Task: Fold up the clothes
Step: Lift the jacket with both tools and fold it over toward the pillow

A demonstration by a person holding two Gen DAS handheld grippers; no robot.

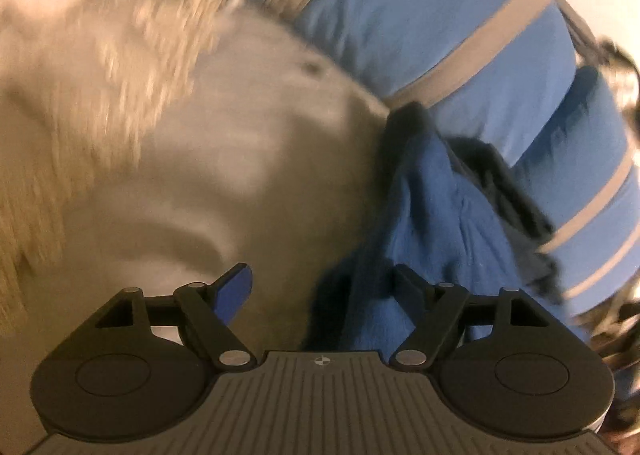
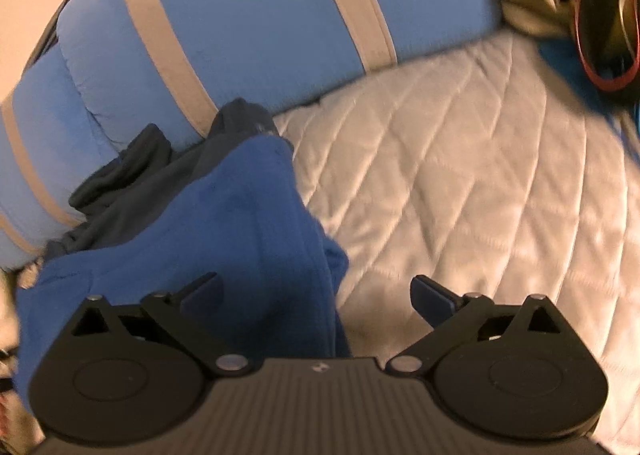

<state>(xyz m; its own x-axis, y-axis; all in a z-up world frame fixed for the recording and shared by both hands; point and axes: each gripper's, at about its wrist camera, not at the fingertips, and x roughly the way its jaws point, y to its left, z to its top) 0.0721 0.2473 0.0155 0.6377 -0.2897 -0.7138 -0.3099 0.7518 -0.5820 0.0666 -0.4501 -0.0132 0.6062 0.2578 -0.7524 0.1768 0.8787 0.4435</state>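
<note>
Your left gripper (image 1: 322, 287) has its jaws spread, nothing pinched; the blue garment (image 1: 432, 223) lies under and ahead of its right finger (image 1: 408, 281), bulk off to the right. Your right gripper (image 2: 316, 295) is spread wide, also holding nothing; the same blue garment (image 2: 224, 223) sits ahead-left of it, with its near edge between the fingers. So the cloth lies between your two hands, long axis running away from you toward the striped pillow (image 2: 248, 15). It rests on the quilted cover (image 2: 480, 175). Neither hand is clearly nearer, as I judge it.

Count: one blue garment, one dark grey garment (image 2: 132, 179) tucked behind it against the pillow, two grippers.
</note>
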